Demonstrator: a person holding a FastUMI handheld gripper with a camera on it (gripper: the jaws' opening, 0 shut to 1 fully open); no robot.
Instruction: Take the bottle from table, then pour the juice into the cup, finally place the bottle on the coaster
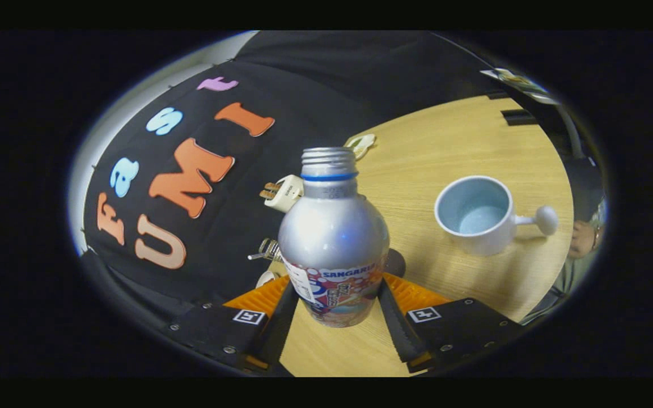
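Sitting right between the two fingers of the gripper [339, 317] was the bottle [333, 243], its lower body wedged in with a finger pressed up against each side, so the jaws were closed in on it about as far as the bottle's width allowed. It looked lifted a bit, tilted slightly, with the wooden table [445, 141] showing underneath its base. Bottle itself was a silvery aluminium one, rounded shoulders, colourful printed label round the bottom half, blue ring under a threaded neck, and the cap was off. Just behind it a dark round thing [395, 262] peeked out, couldn't tell for sure what it was. Further out beyond the right finger stood the cup [476, 215], white outside, pale blue inside, knob-ended handle pointing away from the bottle, well apart from it. Looked empty-ish. Past the bottle's neck were a white plug [284, 192] and a small pale object [362, 144] near the table's far edge.
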